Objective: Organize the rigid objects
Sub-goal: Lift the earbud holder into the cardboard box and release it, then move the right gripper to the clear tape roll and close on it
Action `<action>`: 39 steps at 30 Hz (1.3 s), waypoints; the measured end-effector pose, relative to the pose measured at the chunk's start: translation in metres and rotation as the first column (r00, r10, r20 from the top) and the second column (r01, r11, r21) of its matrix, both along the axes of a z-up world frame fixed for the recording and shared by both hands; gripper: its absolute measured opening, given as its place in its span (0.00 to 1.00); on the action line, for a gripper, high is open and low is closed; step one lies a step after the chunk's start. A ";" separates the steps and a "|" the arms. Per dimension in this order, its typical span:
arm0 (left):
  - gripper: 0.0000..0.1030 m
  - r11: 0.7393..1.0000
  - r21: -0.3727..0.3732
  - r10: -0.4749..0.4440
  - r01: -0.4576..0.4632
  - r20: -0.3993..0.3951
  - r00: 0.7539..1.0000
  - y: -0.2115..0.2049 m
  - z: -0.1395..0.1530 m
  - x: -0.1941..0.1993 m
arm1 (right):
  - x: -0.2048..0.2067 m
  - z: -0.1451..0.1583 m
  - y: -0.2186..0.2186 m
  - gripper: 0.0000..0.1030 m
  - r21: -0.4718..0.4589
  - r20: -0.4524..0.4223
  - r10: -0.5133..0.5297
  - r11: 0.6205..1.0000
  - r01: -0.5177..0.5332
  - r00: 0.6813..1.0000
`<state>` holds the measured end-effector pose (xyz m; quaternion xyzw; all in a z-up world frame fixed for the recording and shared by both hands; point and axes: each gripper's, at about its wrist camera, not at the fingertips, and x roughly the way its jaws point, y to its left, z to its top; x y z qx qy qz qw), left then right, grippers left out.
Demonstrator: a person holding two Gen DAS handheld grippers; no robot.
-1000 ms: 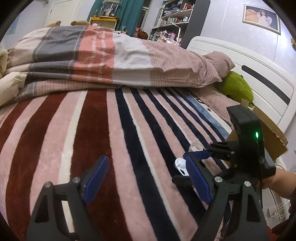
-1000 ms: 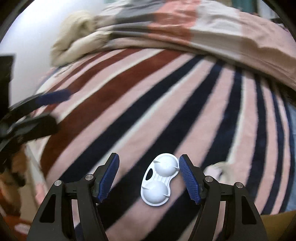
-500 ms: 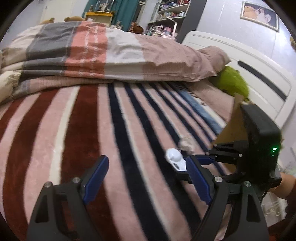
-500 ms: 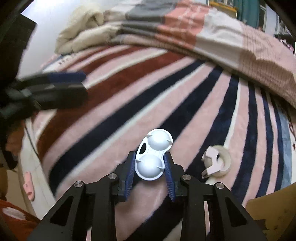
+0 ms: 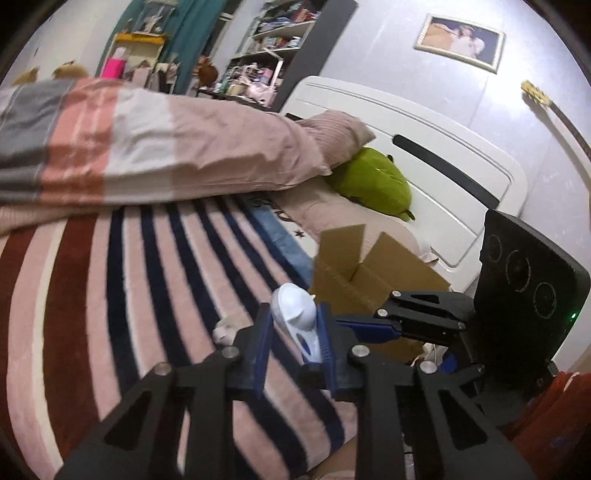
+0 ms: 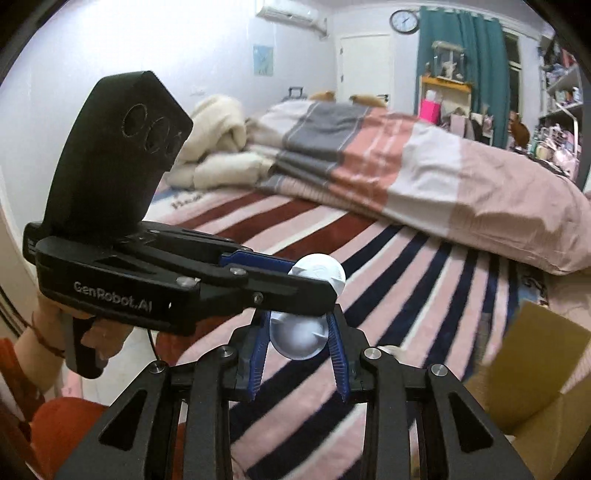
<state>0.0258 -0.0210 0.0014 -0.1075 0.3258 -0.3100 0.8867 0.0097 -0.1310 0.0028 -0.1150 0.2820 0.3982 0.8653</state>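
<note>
Two grippers: left gripper (image 5: 293, 345) and right gripper (image 6: 298, 349). One white plastic piece (image 5: 297, 319) with two round bumps, pinched between both. One cardboard box (image 5: 364, 275) just behind the left gripper. One small tape roll (image 5: 226, 329) just left of it on the bed. One green plush toy (image 5: 373, 184) far ahead. One clock (image 6: 405, 21) high above the right gripper. One framed picture (image 5: 460, 41) up on the wall.
</note>
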 end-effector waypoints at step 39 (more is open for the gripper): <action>0.72 0.961 0.251 -0.121 0.114 0.012 0.993 -0.151 0.017 0.039 | 0.031 -0.001 -0.151 0.51 -0.085 -0.018 -0.262 0.962 0.260 0.965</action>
